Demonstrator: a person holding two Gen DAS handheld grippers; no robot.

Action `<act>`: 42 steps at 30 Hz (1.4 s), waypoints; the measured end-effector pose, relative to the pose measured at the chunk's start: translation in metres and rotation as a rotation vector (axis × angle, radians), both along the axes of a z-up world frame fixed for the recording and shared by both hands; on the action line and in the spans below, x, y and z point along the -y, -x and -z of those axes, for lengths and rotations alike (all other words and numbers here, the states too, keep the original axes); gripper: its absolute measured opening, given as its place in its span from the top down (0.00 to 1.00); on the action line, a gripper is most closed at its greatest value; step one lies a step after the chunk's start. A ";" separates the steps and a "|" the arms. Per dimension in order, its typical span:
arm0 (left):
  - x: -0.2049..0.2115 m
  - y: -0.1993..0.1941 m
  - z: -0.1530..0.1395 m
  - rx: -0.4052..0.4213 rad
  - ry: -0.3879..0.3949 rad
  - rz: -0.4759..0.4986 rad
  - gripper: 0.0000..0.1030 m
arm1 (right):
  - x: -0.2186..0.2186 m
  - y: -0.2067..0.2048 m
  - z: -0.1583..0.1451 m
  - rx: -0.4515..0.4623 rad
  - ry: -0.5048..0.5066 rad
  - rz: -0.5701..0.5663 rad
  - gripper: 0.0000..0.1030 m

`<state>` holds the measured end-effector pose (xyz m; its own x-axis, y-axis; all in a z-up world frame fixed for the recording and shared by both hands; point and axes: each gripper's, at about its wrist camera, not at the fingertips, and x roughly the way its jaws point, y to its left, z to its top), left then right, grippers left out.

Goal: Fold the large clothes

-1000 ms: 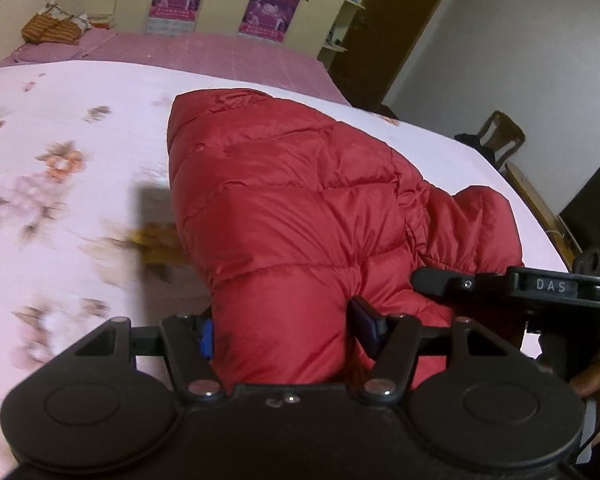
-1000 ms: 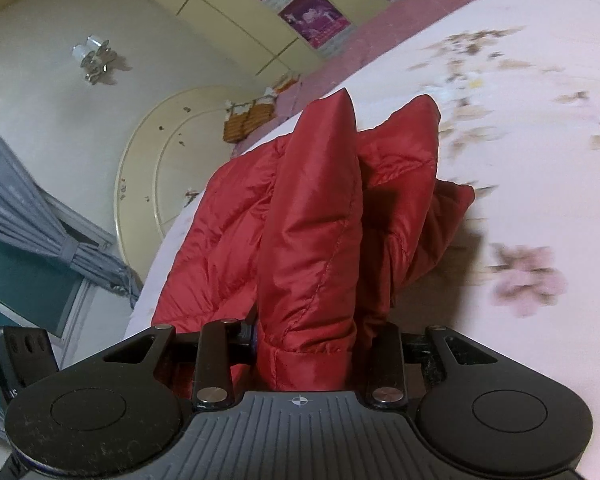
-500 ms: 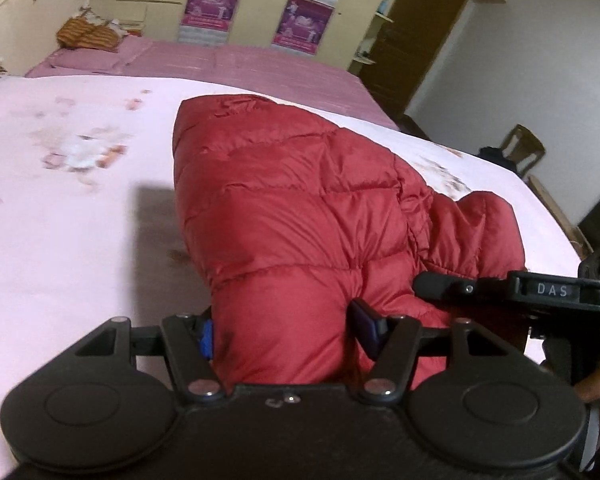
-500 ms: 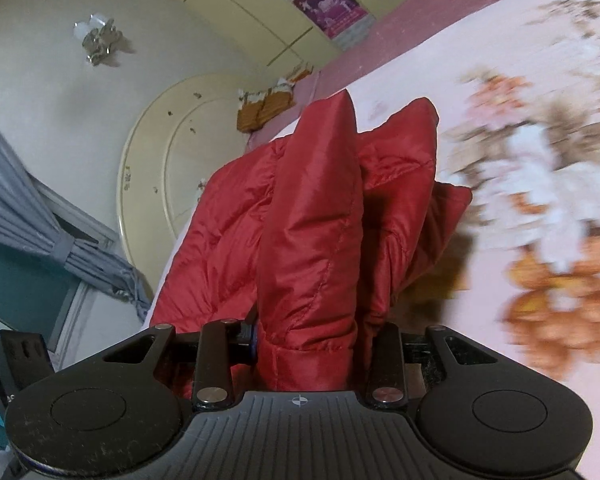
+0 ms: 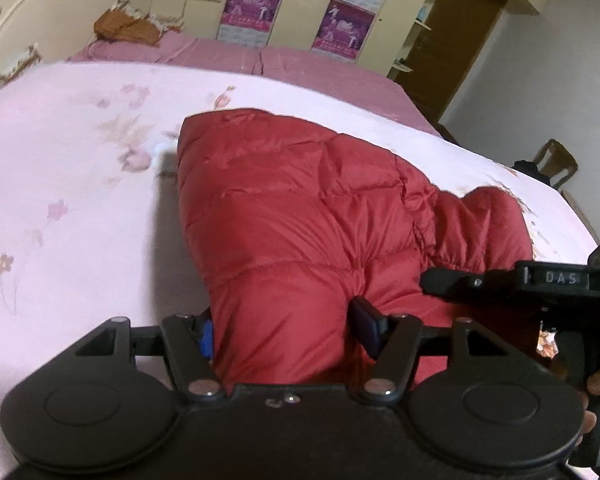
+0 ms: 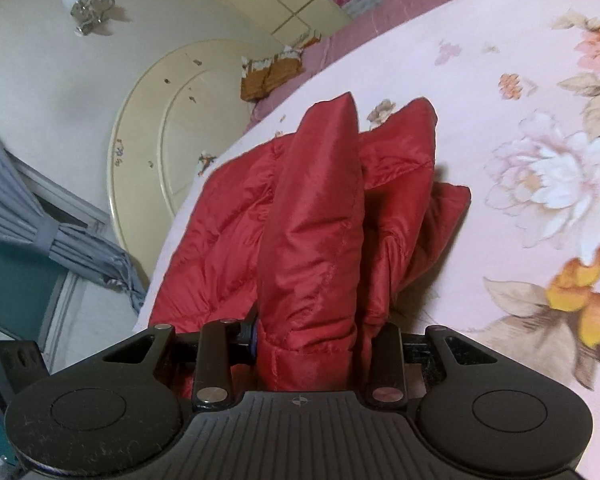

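The down jacket (image 5: 300, 216) is plain deep red, quilted into puffy stitched panels. It lies on a pale pink bedsheet (image 5: 80, 200) printed with flowers: faint pink and tan sprigs in the left wrist view, large white, pink and orange-yellow blooms with brownish leaves (image 6: 556, 184) in the right wrist view. A darker rose-pink cover (image 5: 260, 60) lies beyond it. The headboard (image 6: 148, 128) is cream (scuffed with dark marks). Two posters (image 5: 252, 4) are purple and magenta. Both grippers are matte black, with blue pads (image 5: 206, 338).
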<state>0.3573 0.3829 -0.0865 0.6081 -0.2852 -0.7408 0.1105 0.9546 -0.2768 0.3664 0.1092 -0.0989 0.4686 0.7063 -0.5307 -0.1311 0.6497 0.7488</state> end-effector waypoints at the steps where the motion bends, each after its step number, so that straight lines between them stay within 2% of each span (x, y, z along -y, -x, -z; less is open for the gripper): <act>1: -0.001 0.001 0.002 -0.002 -0.003 0.000 0.32 | -0.001 -0.002 0.002 0.000 0.008 -0.003 0.63; 4: 0.000 0.000 0.008 -0.006 -0.014 0.011 0.28 | 0.003 -0.004 0.004 -0.010 0.036 0.001 0.56; 8: -0.006 -0.005 0.009 -0.011 -0.014 0.013 0.27 | 0.011 0.000 0.001 -0.019 0.023 0.032 0.53; 10: -0.008 -0.003 0.008 -0.009 -0.025 0.007 0.27 | 0.016 0.003 -0.007 -0.003 0.044 0.046 0.48; 17: -0.006 0.007 -0.005 0.035 -0.079 -0.023 0.28 | 0.020 0.014 -0.027 0.071 0.125 0.077 0.48; 18: -0.005 0.009 -0.008 0.049 -0.089 -0.028 0.29 | 0.019 0.016 -0.029 0.083 0.145 0.081 0.51; 19: -0.005 0.013 -0.012 0.065 -0.100 -0.032 0.29 | 0.015 0.017 -0.030 0.093 0.167 0.083 0.58; 25: -0.001 0.027 -0.040 0.182 -0.122 -0.030 0.29 | 0.008 0.027 -0.032 0.143 0.226 0.101 0.63; 30: 0.011 0.013 -0.029 0.139 -0.131 0.005 0.32 | -0.002 0.024 -0.025 0.148 0.324 0.127 0.63; 35: 0.023 0.010 -0.005 0.139 -0.211 0.034 0.27 | -0.007 0.017 0.000 0.121 0.387 0.135 0.63; 38: 0.023 0.011 -0.001 0.140 -0.227 0.039 0.27 | -0.004 0.015 0.014 0.067 0.354 0.147 0.61; 40: 0.022 0.013 -0.004 0.134 -0.227 0.036 0.27 | -0.001 0.018 0.010 0.062 0.357 0.153 0.59; 42: 0.020 0.021 -0.012 0.146 -0.223 0.032 0.31 | 0.004 0.029 -0.007 0.098 0.375 0.178 0.59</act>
<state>0.3366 0.3627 -0.0744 0.7064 -0.1454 -0.6927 0.1646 0.9856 -0.0389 0.3374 0.1052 -0.0916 0.6268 0.3758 -0.6825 -0.0505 0.8937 0.4457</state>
